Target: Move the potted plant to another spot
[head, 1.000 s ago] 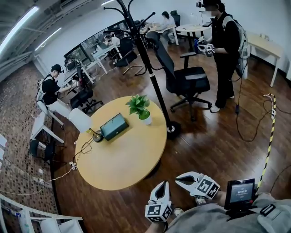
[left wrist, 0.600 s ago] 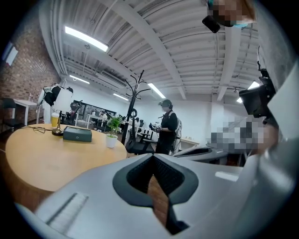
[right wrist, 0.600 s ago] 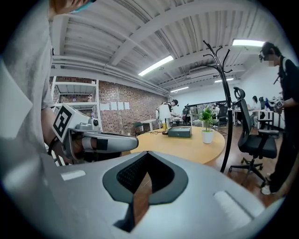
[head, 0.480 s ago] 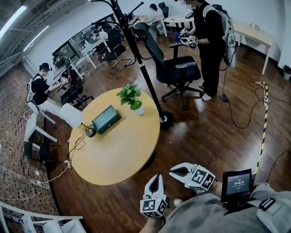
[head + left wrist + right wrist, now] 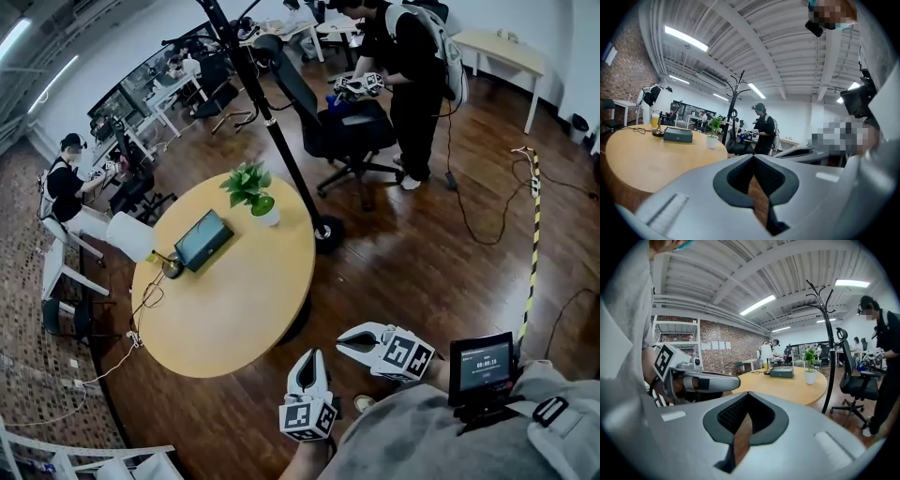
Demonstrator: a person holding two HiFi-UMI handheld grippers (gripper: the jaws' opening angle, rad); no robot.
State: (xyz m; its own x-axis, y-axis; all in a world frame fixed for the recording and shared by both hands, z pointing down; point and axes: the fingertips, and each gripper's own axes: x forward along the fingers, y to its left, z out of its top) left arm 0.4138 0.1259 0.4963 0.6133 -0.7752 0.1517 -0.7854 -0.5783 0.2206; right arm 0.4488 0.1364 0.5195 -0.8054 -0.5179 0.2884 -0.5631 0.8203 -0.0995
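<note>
- A seated person (image 5: pixel 58 183) is at a desk at the far left, well apart from the round wooden table (image 5: pixel 234 319).
- On the table's far-left part lies a dark flat box (image 5: pixel 203 240), with a thin cable (image 5: pixel 148 298) trailing off the table edge just beside it.
- The potted plant (image 5: pixel 253 194), green leaves in a white pot, stands upright on the table's far edge, just right of the box and near the coat stand (image 5: pixel 265 127), whose round base sits on the floor beside the table.
- The left gripper (image 5: pixel 312 358) is held low in front of the person wearing the camera, short of the table's near edge; in the left gripper view its jaws are pressed together with nothing between them.
- A black office chair (image 5: pixel 339 127) stands beyond the coat stand.
- The right gripper (image 5: pixel 345 339) is just beside the left one, pointing towards the table; its jaws are likewise closed and empty.
- A standing person (image 5: pixel 410 70) is next to the chair.
- A small screen (image 5: pixel 483 364) sits by the wearer's right arm.
- Yellow-black tape (image 5: pixel 532 246) runs along the wooden floor at the right.
</note>
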